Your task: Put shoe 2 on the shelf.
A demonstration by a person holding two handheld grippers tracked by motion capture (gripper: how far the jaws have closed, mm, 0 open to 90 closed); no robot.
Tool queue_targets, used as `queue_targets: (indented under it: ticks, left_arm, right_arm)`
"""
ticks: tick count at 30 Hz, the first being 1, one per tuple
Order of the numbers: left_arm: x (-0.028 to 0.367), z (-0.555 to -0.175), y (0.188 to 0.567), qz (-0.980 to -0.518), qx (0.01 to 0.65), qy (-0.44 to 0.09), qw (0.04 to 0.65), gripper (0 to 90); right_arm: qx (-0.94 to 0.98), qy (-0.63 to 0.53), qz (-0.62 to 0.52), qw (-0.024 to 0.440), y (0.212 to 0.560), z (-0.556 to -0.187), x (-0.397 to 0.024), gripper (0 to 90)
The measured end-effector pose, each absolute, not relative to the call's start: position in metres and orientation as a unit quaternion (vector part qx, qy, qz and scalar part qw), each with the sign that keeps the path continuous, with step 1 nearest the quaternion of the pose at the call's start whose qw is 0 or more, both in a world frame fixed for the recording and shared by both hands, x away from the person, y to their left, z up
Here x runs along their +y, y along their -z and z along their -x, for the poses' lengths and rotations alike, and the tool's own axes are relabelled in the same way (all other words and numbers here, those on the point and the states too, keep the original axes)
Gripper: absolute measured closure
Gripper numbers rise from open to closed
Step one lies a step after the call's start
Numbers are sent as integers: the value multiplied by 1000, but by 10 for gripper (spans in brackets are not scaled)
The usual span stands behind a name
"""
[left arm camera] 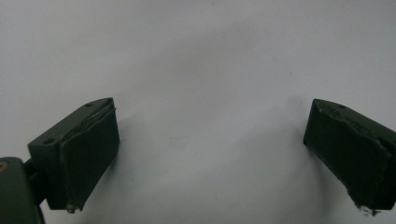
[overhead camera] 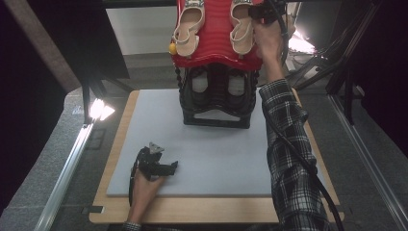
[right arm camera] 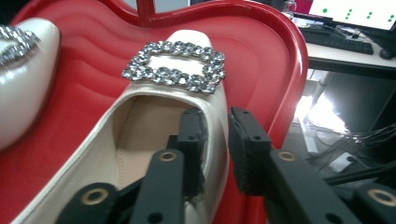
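Right gripper (right arm camera: 215, 140) straddling the side wall of a cream patent flat shoe with a rhinestone buckle (right arm camera: 154, 135), jaws not yet pressed shut.
Shoe lies on red wavy-ribbed heart-shaped tray (right arm camera: 275, 70) atop black rack (overhead camera: 215, 98); next: close, lift. Cream shoes: two. Left gripper (left arm camera: 210, 154): open, idle on grey counter mat (left arm camera: 201, 56).
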State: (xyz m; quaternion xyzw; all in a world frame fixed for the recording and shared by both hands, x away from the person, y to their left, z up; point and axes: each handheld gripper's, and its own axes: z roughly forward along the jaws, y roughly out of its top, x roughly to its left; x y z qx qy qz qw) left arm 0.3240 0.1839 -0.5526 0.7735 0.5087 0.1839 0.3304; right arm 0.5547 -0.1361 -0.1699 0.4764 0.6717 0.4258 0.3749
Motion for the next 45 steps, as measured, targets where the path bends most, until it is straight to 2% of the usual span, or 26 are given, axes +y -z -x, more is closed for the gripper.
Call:
queue_targets:
  ticks: [3,6,14,21,45]
  left_arm:
    - [184,-324,553,-773,509,-184,330,34]
    - [184,-324,553,-773,509,-184,330,34]
    - [184,-324,553,-774,508,-185,330,35]
    - [184,-324,553,-774,508,-185,330,35]
    - [184,-324,553,-773,508,-186,331,35]
  right_arm:
    - [671,-444,-464,370,171,-555,-139,578]
    - [673,-459,-456,358,170,-554,-144,481]
    - [676,-467,-435,368,168,-547,-157,305]
    - [673,-472,-423,382,168,-542,-175,242]
    - [652,-476,-463,365,208,-534,-254,187]
